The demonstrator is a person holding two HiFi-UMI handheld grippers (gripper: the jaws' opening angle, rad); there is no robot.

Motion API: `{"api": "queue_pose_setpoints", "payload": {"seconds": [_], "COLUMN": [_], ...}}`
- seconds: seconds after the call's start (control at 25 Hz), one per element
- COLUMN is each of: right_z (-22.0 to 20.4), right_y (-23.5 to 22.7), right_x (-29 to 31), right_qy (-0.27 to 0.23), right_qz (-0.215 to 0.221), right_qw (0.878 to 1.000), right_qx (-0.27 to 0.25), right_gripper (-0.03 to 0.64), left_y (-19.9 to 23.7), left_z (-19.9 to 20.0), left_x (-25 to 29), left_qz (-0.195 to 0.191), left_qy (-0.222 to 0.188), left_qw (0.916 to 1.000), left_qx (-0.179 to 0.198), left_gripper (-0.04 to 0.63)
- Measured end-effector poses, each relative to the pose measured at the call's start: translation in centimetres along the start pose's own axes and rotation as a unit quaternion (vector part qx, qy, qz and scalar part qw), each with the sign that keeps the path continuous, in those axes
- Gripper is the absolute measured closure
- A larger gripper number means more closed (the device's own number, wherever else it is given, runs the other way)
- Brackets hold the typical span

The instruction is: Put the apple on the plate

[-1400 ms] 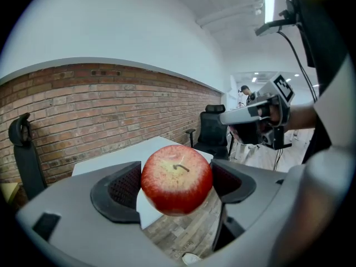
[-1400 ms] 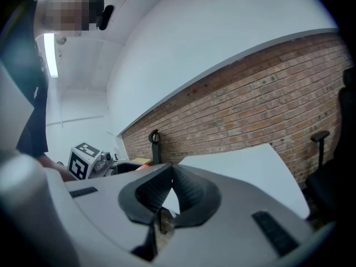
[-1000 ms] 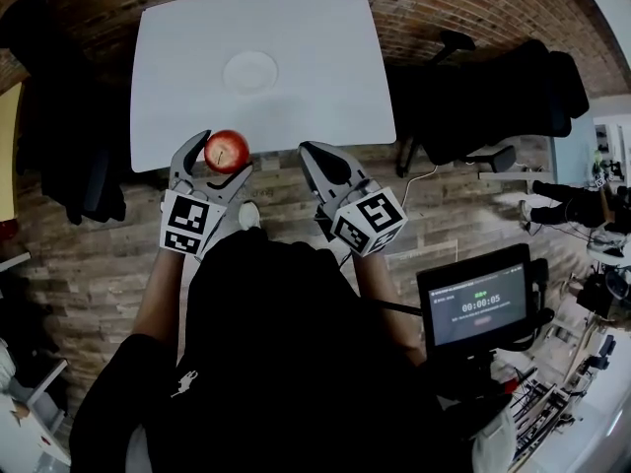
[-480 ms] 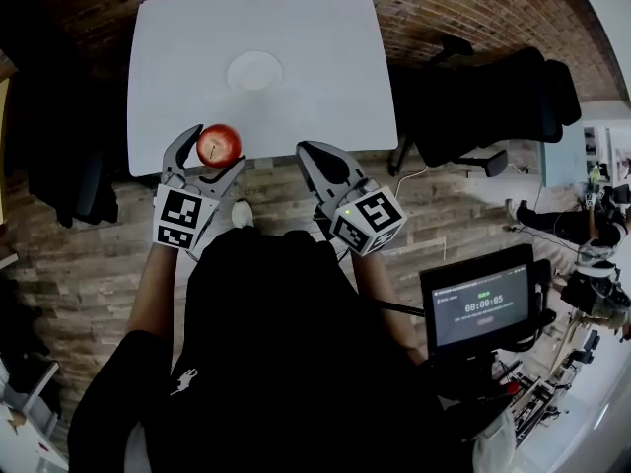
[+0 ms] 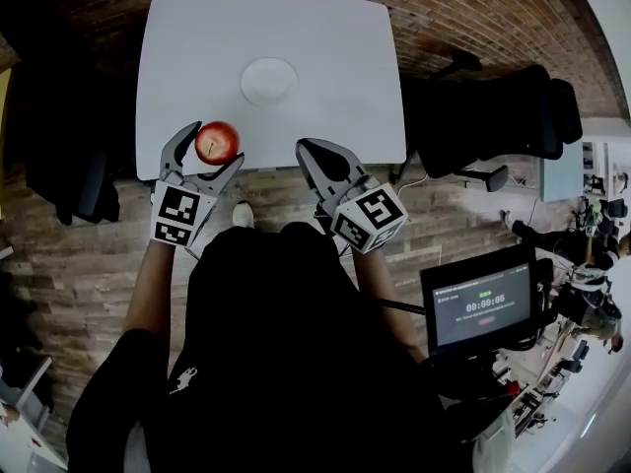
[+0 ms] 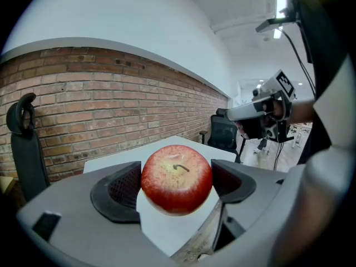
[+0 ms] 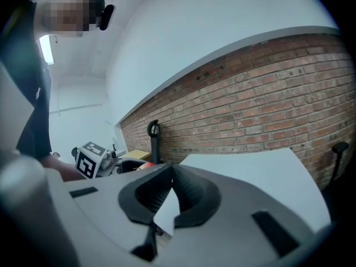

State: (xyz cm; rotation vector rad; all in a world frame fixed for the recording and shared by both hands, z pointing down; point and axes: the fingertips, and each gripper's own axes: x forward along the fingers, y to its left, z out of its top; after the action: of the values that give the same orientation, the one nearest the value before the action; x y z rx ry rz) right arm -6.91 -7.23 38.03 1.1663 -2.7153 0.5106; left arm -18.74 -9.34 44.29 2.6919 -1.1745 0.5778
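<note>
Left gripper: the left gripper [image 5: 207, 152] has its fingers [image 6: 118, 189] clenched on the apple [image 6: 177, 178], one dark pad against each side of the fruit, stem up.
Apple: red with a yellow blush, carried in the air over the near left corner of the white desk [image 5: 335, 67] and not resting on anything.
Plate: the small white plate [image 5: 269, 81] sits empty near the middle of the desk, beyond the apple and a little to its right, well apart from it.
Right gripper: the right gripper [image 7: 172, 174] hangs at the desk's near edge with its fingers pressed tip to tip and nothing between them.
What has changed: over the last second the apple has crept forward from the very edge of the desk to just above its surface, and the grasp looks no looser than it did. The plate has not moved on the desk. The right gripper has kept its place and its closed fingers.
What that means: the carry appears to be in its early stretch, since most of the way to the plate still lies ahead.
Next move: likely a reach forward and slightly right, then a lowering until the apple meets the plate before the fingers let go. A round fruit released too high could roll off so shallow a plate.
</note>
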Motion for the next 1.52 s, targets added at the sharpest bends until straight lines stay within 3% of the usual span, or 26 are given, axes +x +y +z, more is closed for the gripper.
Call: {"api": "queue_pose_setpoints", "payload": {"seconds": [0.36, 1.28, 1.36, 1.52], "right_z": [-0.3, 0.7, 1.1, 2.8], "right_y": [1.1, 0.1, -1.2, -8.1], "right_x": [1.2, 0.8, 0.9, 1.2], "right_qy": [0.013, -0.028, -0.028, -0.021], "right_qz": [0.016, 0.057, 0.064, 0.073], "right_qw": [1.000, 0.998, 0.997, 0.997], "right_qx": [-0.005, -0.014, -0.014, -0.006], "right_gripper": [0.614, 0.614, 0.614, 0.614], "left_y": [1.6, 0.2, -0.1, -0.6], "left_z": [-0.3, -0.4, 0.5, 3.3], "left_x": [-1.3, -1.0, 0.3, 7.2], "left_qz": [0.015, 0.051, 0.052, 0.049], "left_qy": [0.004, 0.010, 0.009, 0.021], "left_qw": [0.9999, 0.9986, 0.9986, 0.9986], "left_qx": [-0.004, 0.008, 0.010, 0.005], "left_gripper": [0.199, 0.199, 0.198, 0.199]}}
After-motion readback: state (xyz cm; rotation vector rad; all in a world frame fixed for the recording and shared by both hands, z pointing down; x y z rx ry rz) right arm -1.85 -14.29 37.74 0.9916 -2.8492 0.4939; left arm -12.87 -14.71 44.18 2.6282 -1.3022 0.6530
